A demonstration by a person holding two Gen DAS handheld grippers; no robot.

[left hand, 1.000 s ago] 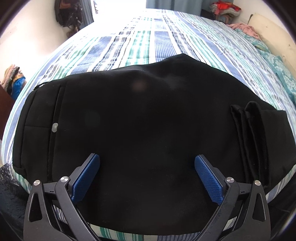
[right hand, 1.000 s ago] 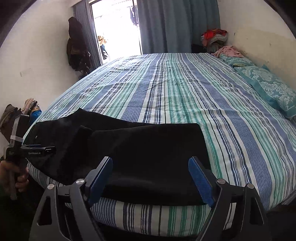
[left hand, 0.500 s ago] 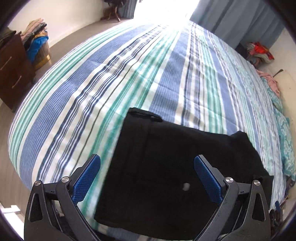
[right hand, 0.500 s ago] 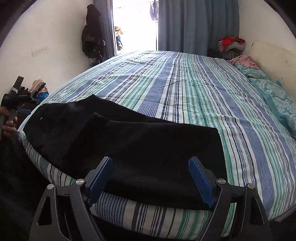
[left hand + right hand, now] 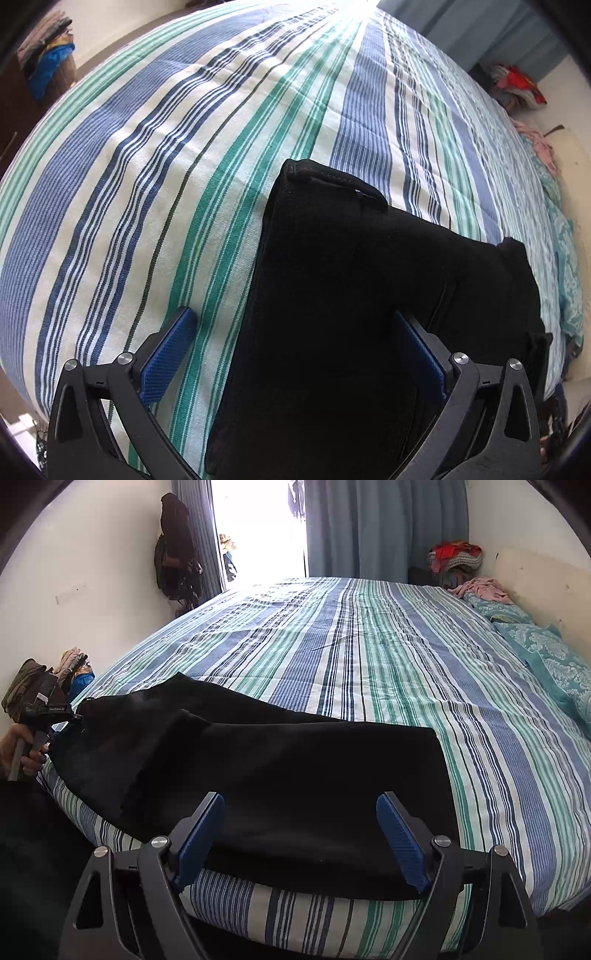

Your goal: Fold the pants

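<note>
Black pants [image 5: 280, 760] lie partly folded along the near edge of a striped bed. In the left wrist view the pants [image 5: 369, 295] show their waistband end with a belt loop. My left gripper [image 5: 295, 350] is open and empty, its jaws straddling the waistband's left edge from above. It also shows in the right wrist view [image 5: 55, 712], held in a hand at the waist end. My right gripper [image 5: 301, 834] is open and empty, low at the bed's edge, in front of the folded leg end.
The striped bedsheet [image 5: 369, 646] spreads far behind the pants. Teal pillows [image 5: 546, 653] lie at the right. Clothes piles [image 5: 456, 555] sit at the far corner. A clothes heap [image 5: 74, 664] stands by the left wall. Curtains [image 5: 369, 528] flank a bright doorway.
My left gripper has swung to the waist end of the pants and come down closer over the waistband edge. My right gripper has drifted slightly; both stay open.
</note>
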